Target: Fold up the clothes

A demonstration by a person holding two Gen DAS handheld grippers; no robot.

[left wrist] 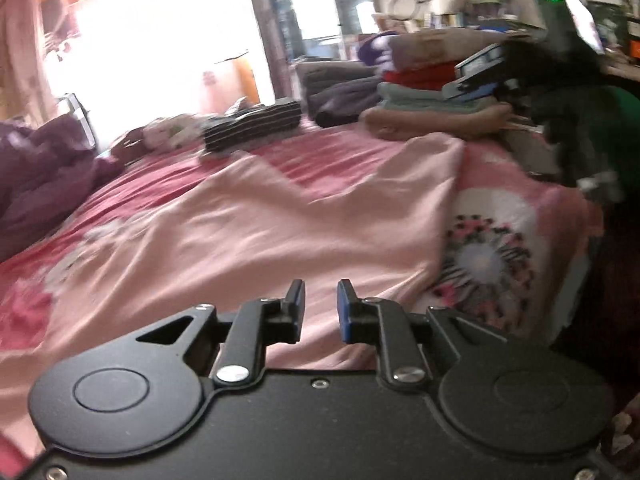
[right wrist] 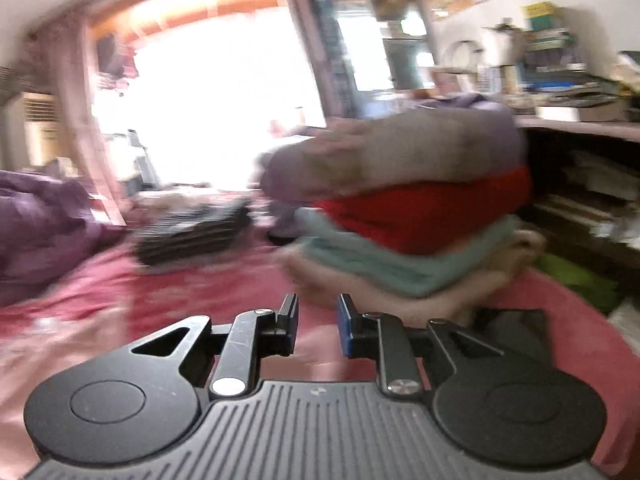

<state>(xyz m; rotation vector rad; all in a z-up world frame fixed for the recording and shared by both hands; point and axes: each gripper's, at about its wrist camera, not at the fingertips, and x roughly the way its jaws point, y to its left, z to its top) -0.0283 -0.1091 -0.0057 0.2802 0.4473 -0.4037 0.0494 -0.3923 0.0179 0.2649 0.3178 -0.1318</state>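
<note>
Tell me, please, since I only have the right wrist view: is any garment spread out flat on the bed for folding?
Observer: Yes, a pale pink garment lies spread on the bedspread, right ahead of the left gripper.
Operator: Is that gripper holding it?
Observer: No, its jaws stand apart with nothing between them.
Operator: Anything beside the garment?
Observer: A flower print on the bedspread shows just past its right edge.
</note>
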